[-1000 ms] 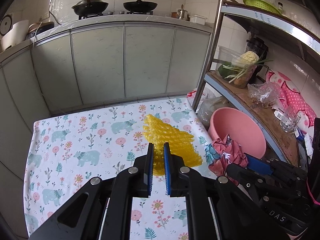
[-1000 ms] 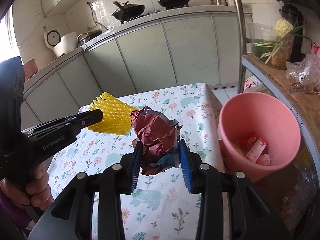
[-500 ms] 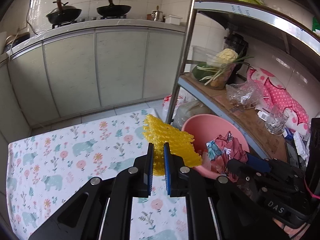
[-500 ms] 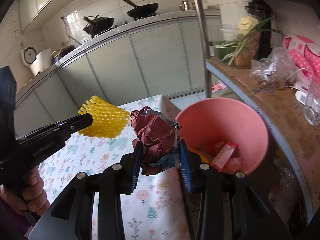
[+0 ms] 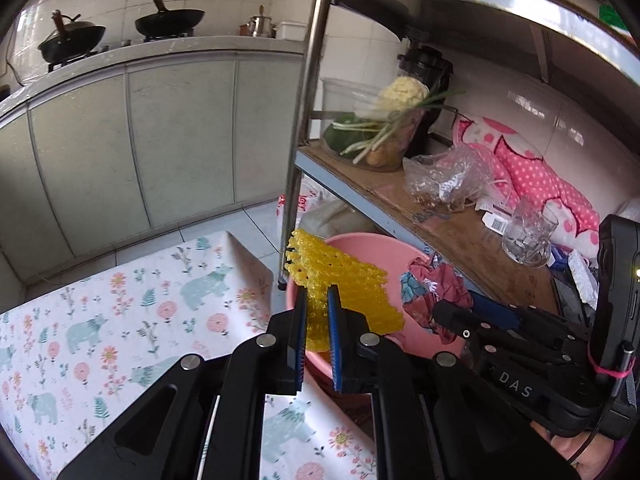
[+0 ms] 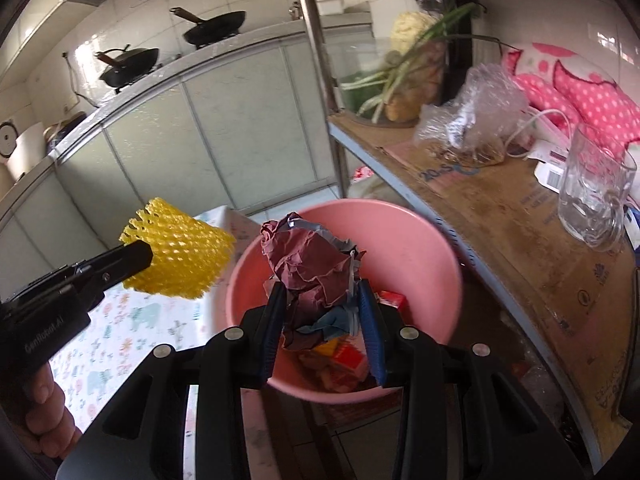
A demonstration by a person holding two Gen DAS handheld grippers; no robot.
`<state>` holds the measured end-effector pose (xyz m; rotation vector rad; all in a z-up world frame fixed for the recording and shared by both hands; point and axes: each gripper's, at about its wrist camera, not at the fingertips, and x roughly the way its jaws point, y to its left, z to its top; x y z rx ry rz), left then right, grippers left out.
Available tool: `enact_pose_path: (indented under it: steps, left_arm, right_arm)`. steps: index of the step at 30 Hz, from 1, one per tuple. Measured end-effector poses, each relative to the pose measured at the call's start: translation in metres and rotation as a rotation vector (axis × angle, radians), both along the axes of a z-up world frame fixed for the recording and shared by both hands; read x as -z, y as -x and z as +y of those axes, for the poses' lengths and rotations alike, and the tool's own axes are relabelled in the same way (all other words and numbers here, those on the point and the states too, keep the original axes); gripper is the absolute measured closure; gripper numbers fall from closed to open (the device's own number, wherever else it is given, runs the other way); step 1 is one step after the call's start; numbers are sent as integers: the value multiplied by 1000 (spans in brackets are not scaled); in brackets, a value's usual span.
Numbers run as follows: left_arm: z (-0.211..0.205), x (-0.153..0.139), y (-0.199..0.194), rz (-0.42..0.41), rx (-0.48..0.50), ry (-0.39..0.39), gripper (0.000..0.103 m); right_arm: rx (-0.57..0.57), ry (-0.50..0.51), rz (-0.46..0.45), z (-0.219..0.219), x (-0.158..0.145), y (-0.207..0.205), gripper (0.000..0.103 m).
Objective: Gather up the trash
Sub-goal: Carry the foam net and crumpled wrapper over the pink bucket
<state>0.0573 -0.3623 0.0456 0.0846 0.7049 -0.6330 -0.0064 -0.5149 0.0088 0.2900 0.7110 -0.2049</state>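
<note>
Holding crumpled wrapper [image 6: 316, 268] above pink bin [image 6: 420, 240], right tongs [image 6: 320, 320].

Counts of visible items, both wrist views.

Two grippers: left gripper [image 5: 317, 314] and right gripper [image 6: 322, 312]. One yellow foam net [image 5: 340, 280], one crumpled maroon wrapper [image 6: 310, 262], one pink basin [image 6: 404, 240] holding further scraps too jumbled to count. One floral tablecloth [image 5: 120, 320]. On the counter: two black woks [image 5: 170, 20], one kettle [image 5: 261, 26]. On the shelf [image 6: 520, 220]: one cauliflower [image 5: 402, 94], one clear plastic bag [image 6: 472, 116], one glass mug [image 6: 592, 188].
</note>
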Motion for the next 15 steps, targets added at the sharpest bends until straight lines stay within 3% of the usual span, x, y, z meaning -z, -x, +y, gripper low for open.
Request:
enact_pose_path:
  steps: [15]
  left_arm:
    - [-47,60,-24,77,51,-99,94]
  right_arm:
    - [41,-4,82,-18,34,-27,66]
